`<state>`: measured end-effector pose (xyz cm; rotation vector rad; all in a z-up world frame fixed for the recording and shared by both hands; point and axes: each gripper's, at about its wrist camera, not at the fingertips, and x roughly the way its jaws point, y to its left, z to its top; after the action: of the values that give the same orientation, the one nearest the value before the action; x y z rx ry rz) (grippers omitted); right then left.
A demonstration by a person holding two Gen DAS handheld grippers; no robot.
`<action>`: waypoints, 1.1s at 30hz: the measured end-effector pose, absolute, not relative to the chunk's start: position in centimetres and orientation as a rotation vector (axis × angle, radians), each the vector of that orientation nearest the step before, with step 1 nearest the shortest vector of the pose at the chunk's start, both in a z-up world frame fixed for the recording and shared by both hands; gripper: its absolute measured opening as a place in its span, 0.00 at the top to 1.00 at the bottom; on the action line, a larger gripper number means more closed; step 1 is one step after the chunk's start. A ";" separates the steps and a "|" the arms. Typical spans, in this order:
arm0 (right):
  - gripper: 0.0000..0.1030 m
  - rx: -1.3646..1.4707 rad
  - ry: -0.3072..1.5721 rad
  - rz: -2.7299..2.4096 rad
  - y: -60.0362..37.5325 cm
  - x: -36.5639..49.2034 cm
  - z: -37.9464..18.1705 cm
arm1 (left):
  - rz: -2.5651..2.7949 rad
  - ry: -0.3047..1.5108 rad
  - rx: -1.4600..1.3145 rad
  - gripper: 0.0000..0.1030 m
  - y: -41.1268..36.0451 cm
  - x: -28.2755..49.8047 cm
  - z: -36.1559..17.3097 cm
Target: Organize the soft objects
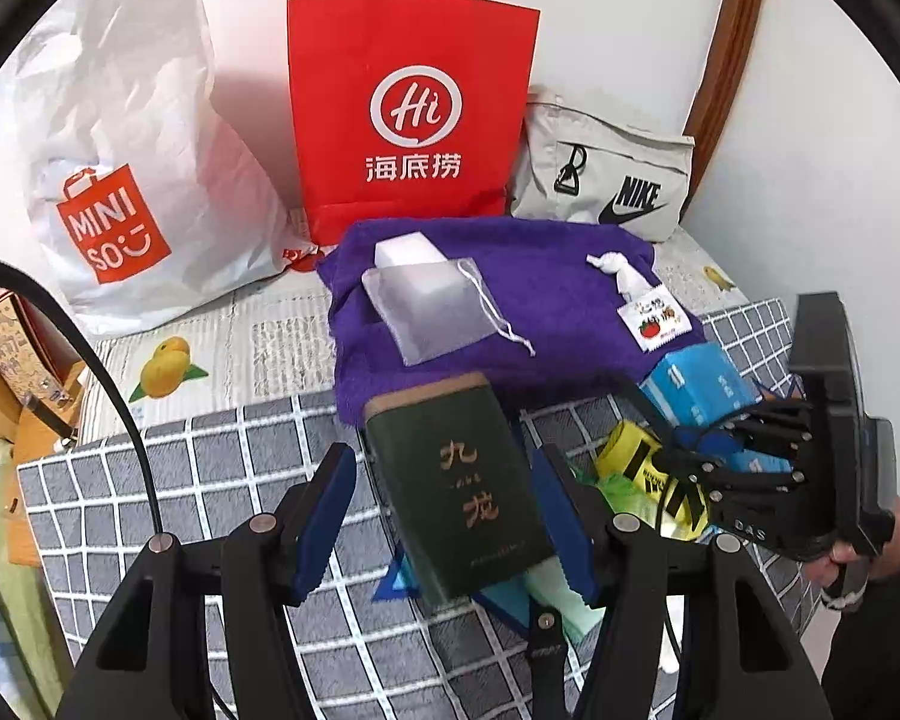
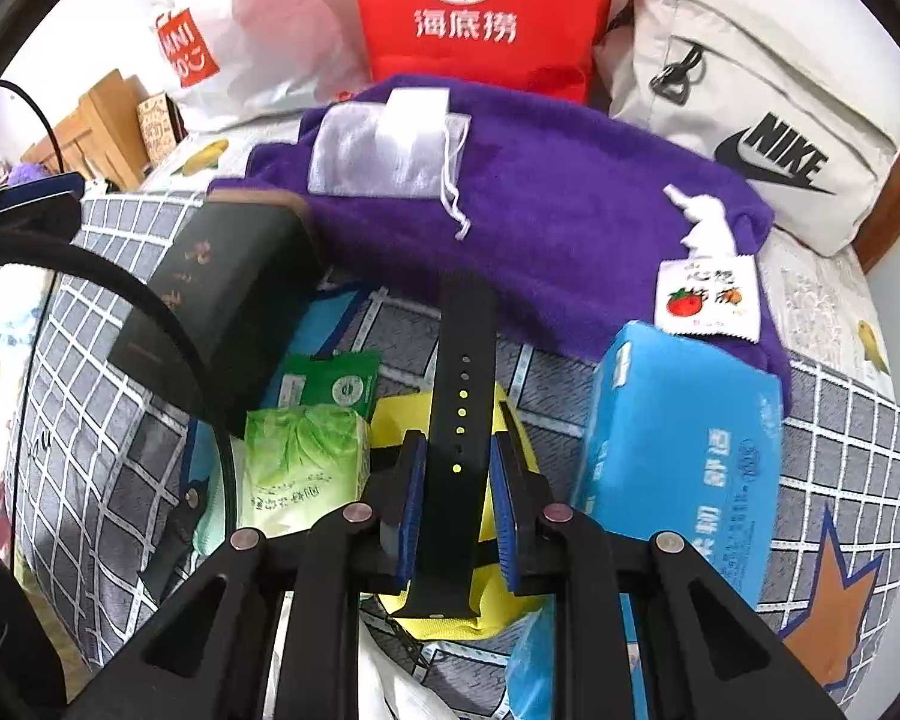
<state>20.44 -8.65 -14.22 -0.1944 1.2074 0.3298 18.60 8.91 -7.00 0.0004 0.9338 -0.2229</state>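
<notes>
Left wrist view: the left tool (image 1: 444, 516) is spread wide, its blue-padded fingers (image 1: 327, 516) on either side of a dark green box (image 1: 459, 492) with gold characters. The box lies tilted on the grey checked bedcover (image 1: 150, 480), and whether the pads touch it is hard to tell. Just beyond the box is a purple towel (image 1: 546, 300), with a sheer drawstring pouch (image 1: 426, 306) holding a white block on it and a small tomato-print sachet (image 1: 660, 321) at its right edge. Along the wall stand a white MINISO bag (image 1: 126, 180), a red paper bag (image 1: 414, 114) and a grey Nike bag (image 1: 606, 180). At the right, the right tool (image 1: 678, 462) comes in over a yellow item (image 1: 627, 450) beside a blue tissue pack (image 1: 696, 384).

Right wrist view: the right tool (image 2: 453, 498) is pinching a black perforated strap (image 2: 465, 396), which stands up between the blue pads (image 2: 411, 510) and runs forward toward the purple towel (image 2: 540, 192). Under it sits the yellow item (image 2: 402, 420). A green wipes packet (image 2: 306, 468) lies to the left, the blue tissue pack (image 2: 684, 450) to the right, the dark green box (image 2: 234, 300) further left. The tomato sachet (image 2: 708, 300) rests on the towel's edge, touching the tissue pack's top.
</notes>
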 end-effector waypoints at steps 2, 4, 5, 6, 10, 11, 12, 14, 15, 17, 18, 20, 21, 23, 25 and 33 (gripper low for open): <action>0.79 -0.207 1.226 0.325 -8.3 20.6 -15.1 | -0.220 0.939 0.006 0.43 8.8 17.9 -7.2; 0.79 -0.214 1.243 0.326 -7.9 20.8 -15.8 | -0.225 0.946 0.006 0.42 8.7 17.2 -7.4; 0.79 -0.216 1.260 0.322 -7.7 20.9 -16.3 | -0.228 0.951 0.007 0.42 8.6 16.9 -7.4; 0.79 -0.217 1.270 0.316 -7.6 21.1 -16.7 | -0.228 0.958 0.011 0.42 8.6 16.4 -7.6; 0.80 -0.225 1.257 0.323 -7.3 21.1 -17.4 | -0.214 0.965 0.019 0.39 8.8 14.9 -7.6; 0.80 -0.219 1.246 0.330 -7.4 21.1 -17.3 | -0.213 0.967 0.017 0.38 8.8 14.6 -7.7; 0.80 -0.213 1.240 0.332 -7.5 21.0 -17.2 | -0.212 0.969 0.017 0.38 8.9 14.2 -7.7; 0.80 -0.203 1.225 0.331 -7.8 20.8 -16.6 | -0.211 0.968 0.025 0.38 8.8 13.6 -8.0; 0.80 -0.188 1.209 0.334 -8.0 20.6 -16.0 | -0.209 0.971 0.030 0.38 8.7 13.2 -8.2; 0.80 -0.174 1.184 0.332 -8.3 20.3 -15.0 | -0.215 0.980 0.026 0.38 8.6 12.7 -8.9; 0.80 -0.172 1.174 0.331 -8.4 20.3 -14.6 | -0.222 0.991 0.019 0.38 8.5 12.4 -9.4; 0.80 -0.163 1.144 0.327 -8.6 20.1 -13.6 | -0.245 1.022 0.008 0.38 8.0 11.9 -10.6; 0.80 -0.156 1.136 0.329 -8.8 20.1 -13.2 | -0.254 1.036 0.008 0.38 7.6 11.6 -11.2; 0.80 -0.143 1.113 0.324 -9.0 19.9 -12.3 | -0.268 1.067 0.015 0.38 6.8 11.2 -12.5; 0.80 -0.139 1.089 0.321 -9.1 19.7 -11.4 | -0.276 1.095 0.026 0.38 6.0 10.8 -13.6; 0.80 -0.124 1.005 0.337 -10.1 16.7 -8.2 | -0.267 1.182 0.148 0.38 2.8 9.5 -17.4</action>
<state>16.65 -10.06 -8.23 -0.1235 1.0053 0.3366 9.52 2.76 -17.35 0.1481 1.1817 -0.2666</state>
